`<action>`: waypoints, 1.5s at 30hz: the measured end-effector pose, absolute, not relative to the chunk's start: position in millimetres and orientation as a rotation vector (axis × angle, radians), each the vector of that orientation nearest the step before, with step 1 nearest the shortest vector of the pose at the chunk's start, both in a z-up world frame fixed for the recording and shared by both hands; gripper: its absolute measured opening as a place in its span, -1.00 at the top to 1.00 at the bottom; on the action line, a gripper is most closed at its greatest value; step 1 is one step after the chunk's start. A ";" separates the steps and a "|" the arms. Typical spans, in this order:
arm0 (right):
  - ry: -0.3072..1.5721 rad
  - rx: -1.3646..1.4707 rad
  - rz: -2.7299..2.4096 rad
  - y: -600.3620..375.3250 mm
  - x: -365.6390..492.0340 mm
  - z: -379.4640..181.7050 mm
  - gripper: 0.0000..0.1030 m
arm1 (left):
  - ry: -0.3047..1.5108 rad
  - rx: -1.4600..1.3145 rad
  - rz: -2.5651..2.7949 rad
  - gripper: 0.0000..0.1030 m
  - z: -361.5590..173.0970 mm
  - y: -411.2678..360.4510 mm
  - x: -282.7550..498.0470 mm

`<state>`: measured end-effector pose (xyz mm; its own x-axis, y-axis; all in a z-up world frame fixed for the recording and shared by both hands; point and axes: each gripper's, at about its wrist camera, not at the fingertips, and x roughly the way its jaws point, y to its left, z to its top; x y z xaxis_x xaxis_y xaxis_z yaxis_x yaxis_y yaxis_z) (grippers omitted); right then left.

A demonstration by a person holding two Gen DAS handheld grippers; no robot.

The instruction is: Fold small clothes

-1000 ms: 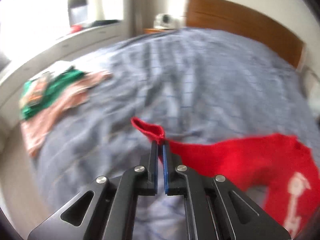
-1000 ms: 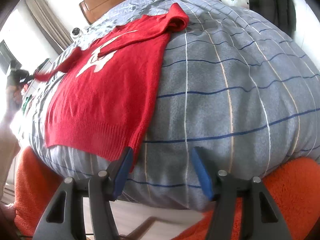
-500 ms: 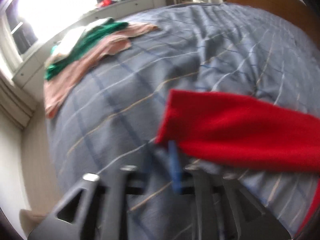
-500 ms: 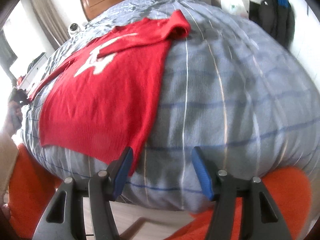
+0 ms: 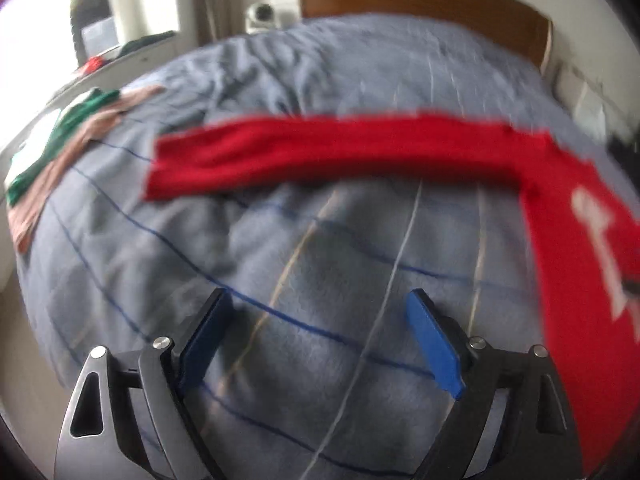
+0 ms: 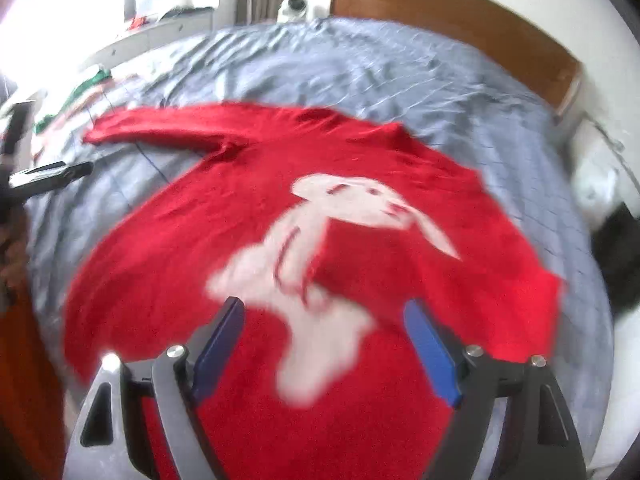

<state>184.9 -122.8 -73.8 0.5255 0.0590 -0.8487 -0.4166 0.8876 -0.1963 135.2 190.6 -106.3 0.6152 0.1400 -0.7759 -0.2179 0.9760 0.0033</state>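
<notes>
Red sweater beneath right tool (jaws apart).

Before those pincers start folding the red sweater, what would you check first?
1. Red sweater lies flat, rabbit design up: ok.
2. Left sleeve stretched out straight on the bedspread: ok.
3. Other sleeve laid out: cannot tell.
4. Left gripper open, nothing between its jaws, which have just been opening: ok.
5. Right gripper open above the sweater, jaws just widened: ok.
6. Pile of green and pink clothes apart from the sweater: ok.
</notes>
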 end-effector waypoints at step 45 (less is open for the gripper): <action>0.731 0.296 -0.401 -391.3 -63.6 -42.7 -0.42 | 0.883 0.018 -0.083 -0.99 -98.7 146.2 212.9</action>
